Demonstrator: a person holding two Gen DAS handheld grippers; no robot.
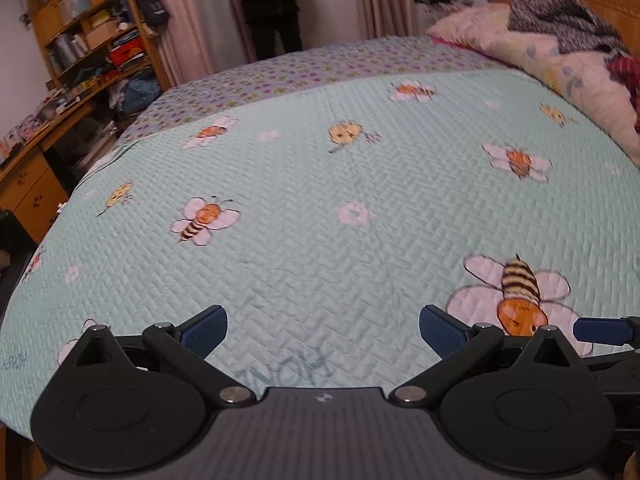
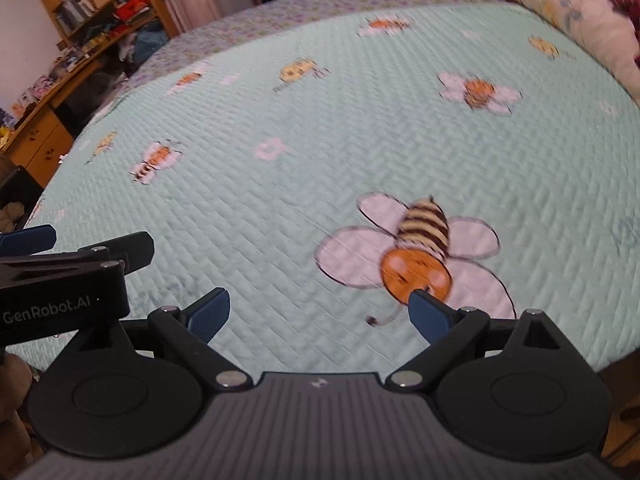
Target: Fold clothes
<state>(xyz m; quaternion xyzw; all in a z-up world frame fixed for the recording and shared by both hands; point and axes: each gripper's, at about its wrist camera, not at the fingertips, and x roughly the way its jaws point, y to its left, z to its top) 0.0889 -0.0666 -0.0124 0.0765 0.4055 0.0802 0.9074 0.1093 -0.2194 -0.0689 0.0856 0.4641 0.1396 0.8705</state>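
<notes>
- Left claw (image 1: 323, 332): blue-padded fingers spread wide, nothing between them; it hangs over the near edge of the bed (image 1: 304, 208).
- Right claw (image 2: 319, 314): likewise wide and empty, over the large bee print (image 2: 416, 252) on the quilted coverlet. Its view is blurred, so fine detail is unreliable.
- The two claws sit just beside each other: the left claw's body shows at 9 o'clock in the right wrist view, and a blue fingertip of the right claw shows at 3 o'clock in the left wrist view.
- Clothes to fold: none lie on the open coverlet in front of either claw. The only garments in view are a grey knit piece (image 1: 560, 20) and a red-patterned piece (image 1: 626, 76), heaped on the pillows (image 1: 520, 48) at about 1 to 2 o'clock, well apart from both claws.
- Handling judgement: the grey knit looks soft, limp and light, probably stretchy; it should drape and sag when lifted and will not keep a crease unaided. Not fragile. The knit surface should give the ribbed pads fair grip, though the loose weave could snag.
- Grasp judgement: take it at an edge or at two corners, such as shoulders or hem, one claw each, then spread it flat on the coverlet. The heap hides its seams, so the exact hold cannot be fixed from here.
- A person (image 1: 272, 0) in dark clothing stands at 12 o'clock by the window, beyond the far side of the bed.
</notes>
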